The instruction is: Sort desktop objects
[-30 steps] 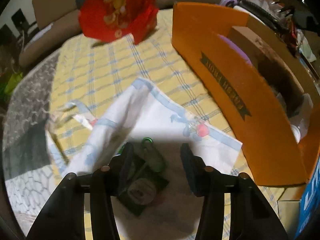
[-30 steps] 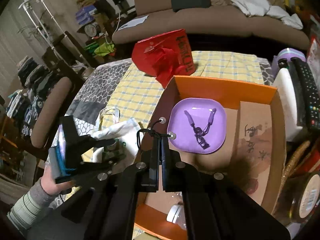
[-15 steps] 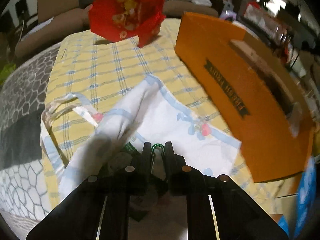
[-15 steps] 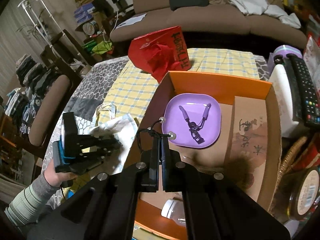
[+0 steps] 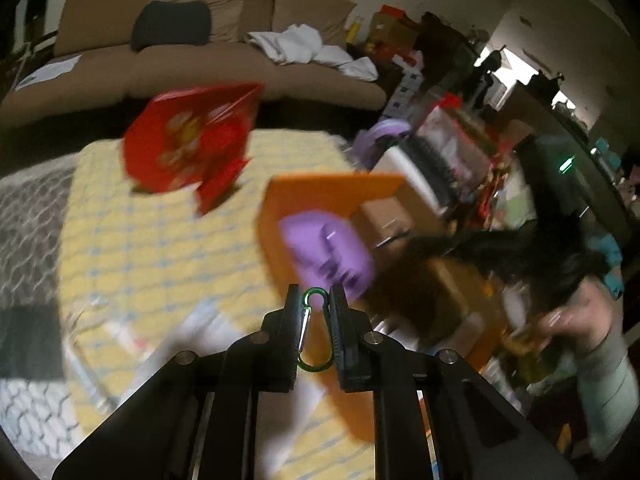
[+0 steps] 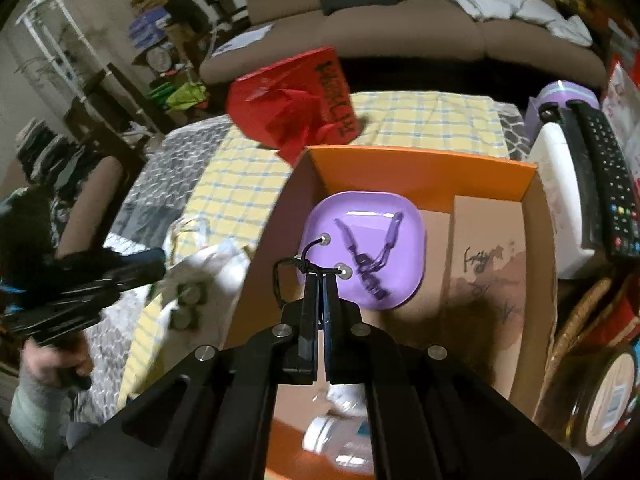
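On the left, my left gripper [image 5: 315, 296] was closed on a green carabiner [image 5: 314, 330], which stood upright between the two fingers, its top loop showing above the tips. This gripper was in the air above the yellow checked cloth [image 5: 160, 248], just beside the left wall of the orange box [image 5: 332, 188]. The left wrist view was blurred, so I could not tell how near the wall was. To the left of the box the cloth gave open room as far as the red bag [image 5: 188, 144] at the far edge.

The right wrist view showed things that the left one did not. There I saw the left gripper [image 6: 132, 268] from the side, near a white plastic bag [image 6: 216, 256], and two small round items [image 6: 188, 304] lay beside that bag; I could not tell what they were. Inside the orange box [image 6: 420, 168] a purple plate [image 6: 372, 216] lay flat with a small purple tool [image 6: 368, 256] on it, and a brown cardboard piece [image 6: 488, 248] lay to the right of the plate. A white bottle [image 6: 340, 440] lay at the near end of the box.

My right gripper [image 6: 320, 276] was pressed narrow on a black cord with metal beads [image 6: 316, 260], and it hung over the near left part of the plate, inside the box walls. To the right of the box, a white container [image 6: 556, 184] and a black remote [image 6: 604, 176] stood close to the wall.
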`<state>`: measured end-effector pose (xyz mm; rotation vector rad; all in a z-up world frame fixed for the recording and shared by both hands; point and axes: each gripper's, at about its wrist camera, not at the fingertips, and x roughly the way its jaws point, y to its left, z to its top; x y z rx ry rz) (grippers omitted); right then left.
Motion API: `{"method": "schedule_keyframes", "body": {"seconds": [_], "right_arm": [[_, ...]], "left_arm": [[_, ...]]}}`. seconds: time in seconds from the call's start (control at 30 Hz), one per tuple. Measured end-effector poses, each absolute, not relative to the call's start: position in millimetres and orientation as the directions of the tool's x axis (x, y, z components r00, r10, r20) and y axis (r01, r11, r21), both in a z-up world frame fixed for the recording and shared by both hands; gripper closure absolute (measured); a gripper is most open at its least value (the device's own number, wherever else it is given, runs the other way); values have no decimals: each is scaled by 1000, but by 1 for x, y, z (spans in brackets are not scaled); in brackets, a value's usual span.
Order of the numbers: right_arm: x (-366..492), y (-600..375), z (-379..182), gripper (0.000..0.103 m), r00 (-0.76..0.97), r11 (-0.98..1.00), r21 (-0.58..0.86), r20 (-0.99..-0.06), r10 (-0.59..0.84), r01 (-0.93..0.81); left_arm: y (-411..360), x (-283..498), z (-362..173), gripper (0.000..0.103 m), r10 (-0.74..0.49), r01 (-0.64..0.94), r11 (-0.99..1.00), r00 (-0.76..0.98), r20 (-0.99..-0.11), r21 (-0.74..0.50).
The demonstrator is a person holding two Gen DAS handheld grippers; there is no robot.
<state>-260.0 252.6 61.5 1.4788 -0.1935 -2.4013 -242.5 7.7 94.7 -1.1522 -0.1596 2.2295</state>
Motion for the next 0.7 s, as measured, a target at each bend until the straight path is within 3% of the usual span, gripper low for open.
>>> {"method": "schedule_keyframes", "body": {"seconds": [0.17, 0.4, 0.47, 0.53, 0.6, 0.7], "right_arm": [[-293, 258, 33, 101, -379, -950, 279, -871, -312, 142], [-325, 265, 2, 100, -331, -951, 299, -892, -309, 81], [-330, 267, -4, 97, -336, -959, 277, -898, -283, 65], [-333, 272, -6, 95, -350, -964, 264, -899, -262, 44], [-333, 278, -4, 86, -366, -958, 285, -888, -277, 33], [-324, 278, 6, 83, -380, -959, 277, -882, -280, 63]], "left_arm": [[75, -276, 90, 90, 551, -470, -808, -391, -737, -355], [120, -309, 43, 90, 417, -391, -879, -351, -838, -273], [123, -313, 38, 85, 381, -375, -895, -361, -851, -241], [119, -316, 37, 67, 368, -343, -909, -385, -847, -239], [113, -316, 40, 59, 387, -330, -906, -391, -835, -266], [102, -308, 50, 59, 396, -345, -901, -407, -823, -263]]}}
